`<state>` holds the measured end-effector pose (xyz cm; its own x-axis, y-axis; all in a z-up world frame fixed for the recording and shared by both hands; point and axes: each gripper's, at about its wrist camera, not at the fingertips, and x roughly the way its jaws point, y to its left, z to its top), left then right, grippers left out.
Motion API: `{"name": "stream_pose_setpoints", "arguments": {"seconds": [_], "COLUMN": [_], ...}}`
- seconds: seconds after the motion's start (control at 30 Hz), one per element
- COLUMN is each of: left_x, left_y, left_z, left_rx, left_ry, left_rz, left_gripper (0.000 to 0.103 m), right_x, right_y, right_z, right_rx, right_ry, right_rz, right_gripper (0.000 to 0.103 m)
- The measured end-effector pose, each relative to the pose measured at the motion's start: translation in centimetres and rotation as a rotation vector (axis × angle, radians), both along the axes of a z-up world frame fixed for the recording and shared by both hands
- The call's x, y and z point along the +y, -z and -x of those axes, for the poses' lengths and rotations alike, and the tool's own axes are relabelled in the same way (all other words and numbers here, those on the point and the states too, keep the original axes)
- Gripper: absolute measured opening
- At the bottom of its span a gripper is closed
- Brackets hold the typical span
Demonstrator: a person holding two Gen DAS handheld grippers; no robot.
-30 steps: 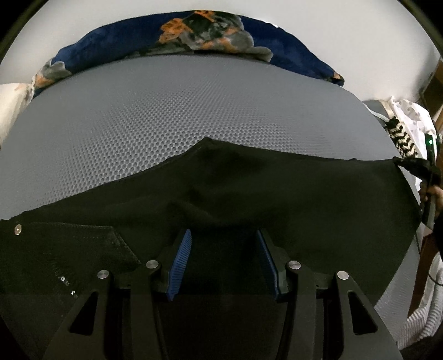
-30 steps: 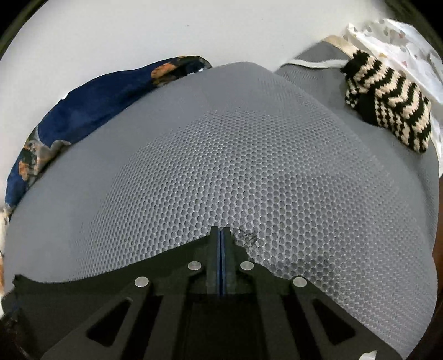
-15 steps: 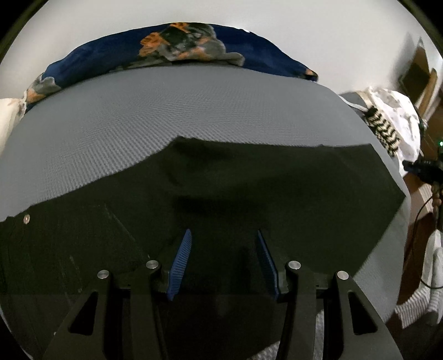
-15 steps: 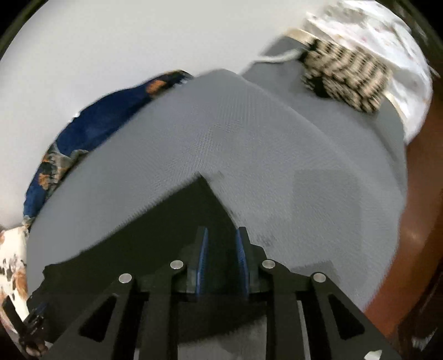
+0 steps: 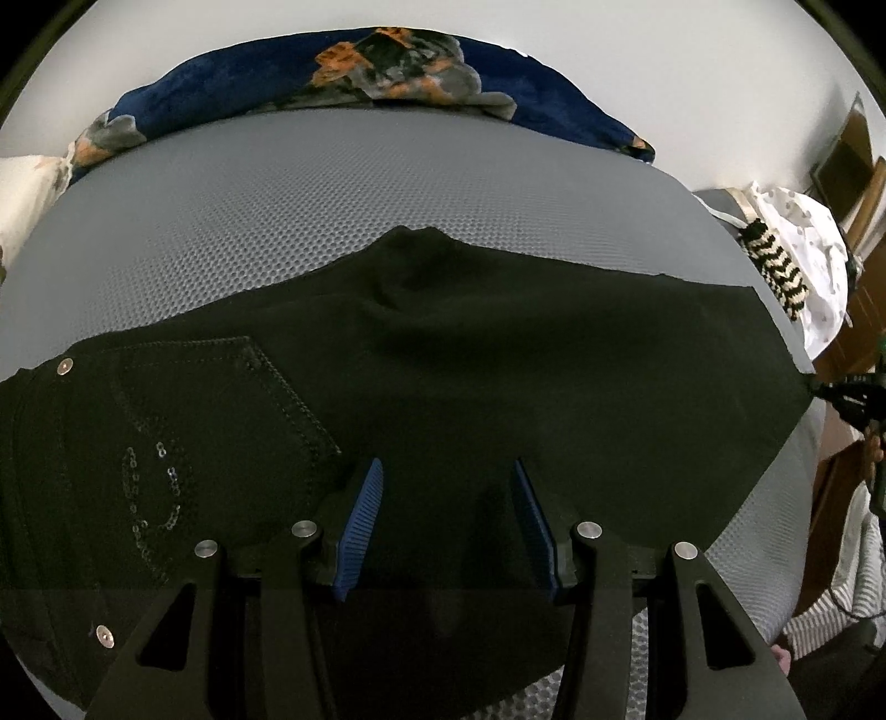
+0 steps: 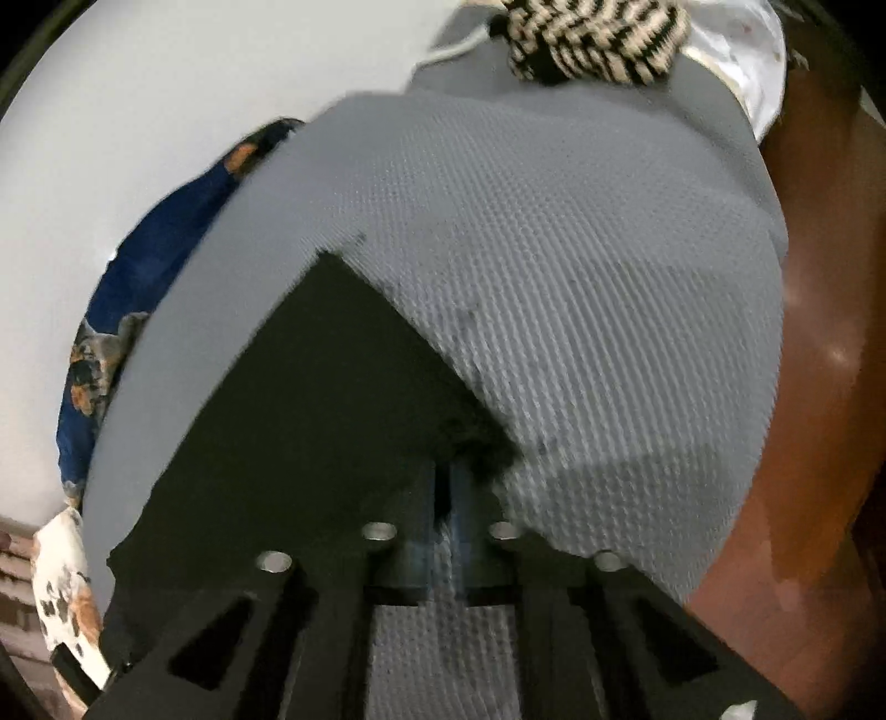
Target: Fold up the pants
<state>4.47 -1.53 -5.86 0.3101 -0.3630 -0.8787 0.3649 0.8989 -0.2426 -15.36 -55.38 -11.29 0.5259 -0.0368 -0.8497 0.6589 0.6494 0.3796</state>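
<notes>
Black pants [image 5: 498, 360] lie spread across a grey mesh mattress [image 5: 332, 183], the back pocket with sequins at the left. My left gripper [image 5: 448, 476] is open just above the middle of the pants, with black cloth between its blue pads and nothing held. My right gripper [image 6: 449, 493] is shut on the hem corner of the pants [image 6: 332, 399] at the leg end. It shows in the left wrist view [image 5: 847, 396] at the far right edge of the cloth.
A dark blue floral blanket [image 5: 387, 72] lies along the far side of the mattress by a white wall. A black-and-cream striped knit [image 6: 598, 33] and white cloth [image 5: 797, 232] sit at the right end. A brown wooden floor [image 6: 819, 387] is beyond the mattress edge.
My right gripper opened, drew back to the leg hem and shut on its corner. My left gripper rose, then came back down over the pants, and stayed open.
</notes>
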Motion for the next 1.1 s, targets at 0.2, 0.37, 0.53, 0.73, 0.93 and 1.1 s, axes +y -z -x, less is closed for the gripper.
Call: {"name": "stream_pose_setpoints", "arguments": {"seconds": [0.2, 0.37, 0.53, 0.73, 0.93, 1.1], "left_x": [0.3, 0.1, 1.6, 5.2, 9.3, 10.3], "left_y": [0.9, 0.9, -0.5, -2.4, -1.7, -0.1], "left_z": [-0.2, -0.2, -0.7, -1.4, -2.1, -1.8], "left_rx": [0.017, 0.008, 0.0, -0.071, -0.055, -0.03], "left_ry": [-0.017, 0.0, -0.044, -0.124, -0.229, -0.215], "left_rz": [0.001, -0.01, 0.064, 0.017, -0.004, 0.018], "left_gripper": [0.049, 0.05, 0.05, 0.052, 0.052, 0.052], "right_x": [0.3, 0.0, 1.1, 6.0, 16.6, 26.5], "right_y": [0.5, 0.9, -3.0, -7.4, -8.1, -6.4], "right_z": [-1.2, -1.2, -1.6, -7.4, -17.5, -23.8], "right_rx": [0.067, 0.112, 0.122, 0.023, -0.046, -0.078], "right_ry": [0.006, -0.002, -0.018, -0.222, -0.586, -0.875], "right_rz": [0.082, 0.064, 0.2, 0.255, 0.228, 0.158], "right_gripper": [0.002, 0.016, 0.045, 0.045, 0.045, 0.045]}}
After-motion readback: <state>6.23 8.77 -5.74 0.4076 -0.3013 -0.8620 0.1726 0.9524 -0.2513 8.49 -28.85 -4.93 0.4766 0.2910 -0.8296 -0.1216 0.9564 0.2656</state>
